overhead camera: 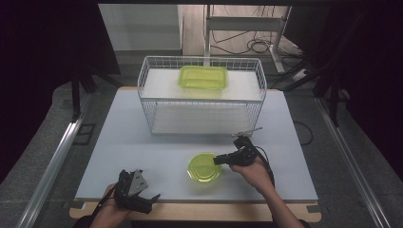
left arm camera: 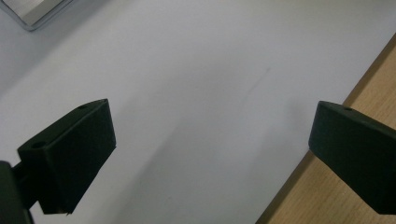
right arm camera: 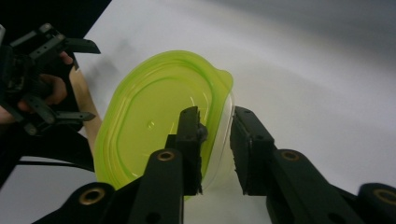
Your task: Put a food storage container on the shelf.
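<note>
The right gripper (overhead camera: 219,160) comes in from the right at the round green container (overhead camera: 204,167), which sits on the white table (overhead camera: 142,156) near the front edge, right of centre. Its jaws straddle the container's right rim, one inside the lid edge and one outside, narrowed to a small gap, though whether the pads press on it cannot be told. The left gripper (overhead camera: 151,200) hovers at the near-left edge, jaws spread wide with nothing between them. At the far side stands a wire basket (overhead camera: 201,102) with a rectangular green container (overhead camera: 203,77) on top.
</note>
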`<control>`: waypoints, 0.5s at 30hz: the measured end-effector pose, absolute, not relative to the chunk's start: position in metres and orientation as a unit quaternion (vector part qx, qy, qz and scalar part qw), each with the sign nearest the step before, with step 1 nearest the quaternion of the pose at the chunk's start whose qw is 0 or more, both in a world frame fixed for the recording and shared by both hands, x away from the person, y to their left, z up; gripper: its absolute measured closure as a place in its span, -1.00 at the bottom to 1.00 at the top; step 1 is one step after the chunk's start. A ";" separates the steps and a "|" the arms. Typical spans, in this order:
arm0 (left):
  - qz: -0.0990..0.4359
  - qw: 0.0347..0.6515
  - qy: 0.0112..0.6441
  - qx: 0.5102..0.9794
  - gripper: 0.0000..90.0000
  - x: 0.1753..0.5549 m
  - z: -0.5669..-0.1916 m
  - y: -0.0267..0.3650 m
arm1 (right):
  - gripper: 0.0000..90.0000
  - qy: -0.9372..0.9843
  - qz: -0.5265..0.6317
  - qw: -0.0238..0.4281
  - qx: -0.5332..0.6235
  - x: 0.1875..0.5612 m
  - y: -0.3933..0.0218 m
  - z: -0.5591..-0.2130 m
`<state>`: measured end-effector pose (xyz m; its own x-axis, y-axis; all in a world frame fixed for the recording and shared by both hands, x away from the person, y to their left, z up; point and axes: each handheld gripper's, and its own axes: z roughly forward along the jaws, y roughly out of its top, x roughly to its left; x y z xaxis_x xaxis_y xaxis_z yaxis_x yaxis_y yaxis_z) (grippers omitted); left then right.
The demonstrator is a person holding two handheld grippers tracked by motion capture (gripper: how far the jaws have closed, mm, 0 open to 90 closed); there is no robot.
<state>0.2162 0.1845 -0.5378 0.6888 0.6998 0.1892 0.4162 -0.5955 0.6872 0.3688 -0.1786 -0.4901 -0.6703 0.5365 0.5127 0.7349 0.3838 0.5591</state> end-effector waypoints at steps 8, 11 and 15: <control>0.227 0.314 0.323 0.863 -0.99 0.216 -0.538 0.184 | 0.78 -0.818 -0.399 0.151 -0.387 0.369 -0.178 -0.488; 0.227 0.313 0.322 0.864 -0.99 0.216 -0.538 0.184 | 0.80 -0.811 -0.407 0.163 -0.388 0.368 -0.178 -0.488; 0.228 0.314 0.323 0.864 -0.99 0.216 -0.538 0.185 | 0.82 -0.798 -0.421 0.186 -0.389 0.368 -0.181 -0.487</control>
<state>0.2160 0.1846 -0.5375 0.6881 0.7000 0.1908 0.4143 -0.5950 0.6887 0.3680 -0.1806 -0.4874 -0.6282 0.4644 0.6242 0.7774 0.3430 0.5272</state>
